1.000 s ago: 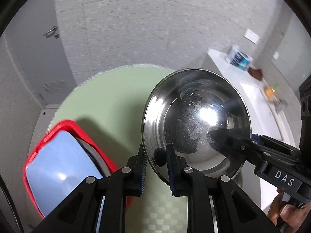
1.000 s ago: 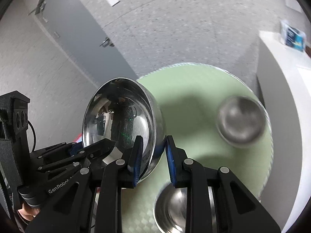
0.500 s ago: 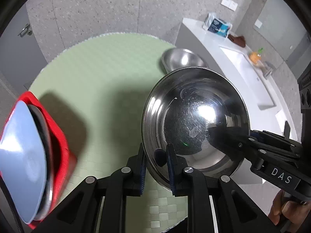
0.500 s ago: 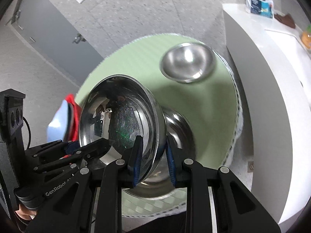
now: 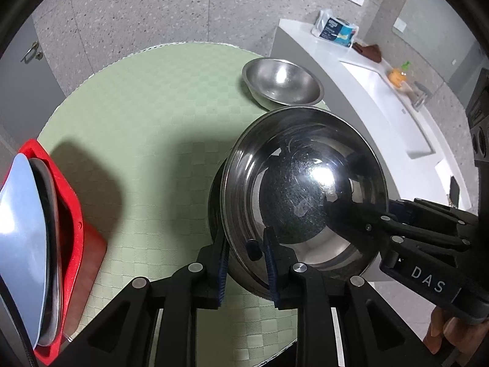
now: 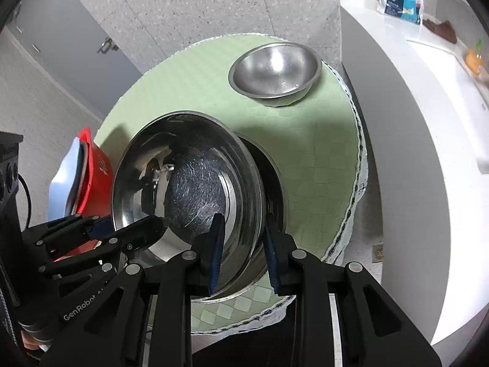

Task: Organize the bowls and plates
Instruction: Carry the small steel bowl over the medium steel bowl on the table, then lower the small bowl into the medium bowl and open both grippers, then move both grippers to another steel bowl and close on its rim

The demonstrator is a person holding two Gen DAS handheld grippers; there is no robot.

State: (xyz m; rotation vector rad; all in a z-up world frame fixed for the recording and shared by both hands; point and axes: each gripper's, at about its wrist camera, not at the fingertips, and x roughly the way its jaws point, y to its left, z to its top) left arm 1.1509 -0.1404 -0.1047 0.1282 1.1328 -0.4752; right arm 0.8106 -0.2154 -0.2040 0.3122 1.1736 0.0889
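Note:
Both grippers hold one large steel bowl point(image 5: 305, 177) by its rim, tilted, just over a second steel bowl point(image 6: 272, 180) on the green round table point(image 5: 146, 128). My left gripper point(image 5: 246, 263) pinches the near rim; the right gripper's fingers point(image 5: 406, 223) grip its right rim. In the right wrist view my right gripper point(image 6: 243, 253) straddles the held bowl's point(image 6: 189, 183) rim and the left gripper's fingers point(image 6: 101, 235) hold its left side. A third steel bowl point(image 5: 282, 81) point(image 6: 275, 68) stands at the table's far side.
A red rack point(image 5: 70, 214) point(image 6: 94, 165) at the table's left edge holds a blue plate point(image 5: 18, 232) and a grey one upright. A white counter point(image 6: 428, 122) with a sink and a packet point(image 5: 334, 29) runs along the right. A grey door point(image 6: 70, 36) is behind.
Both grippers have lowered the held bowl toward the table, over the bowl that stands there. The view has tipped down, so more of the table and the far bowl show.

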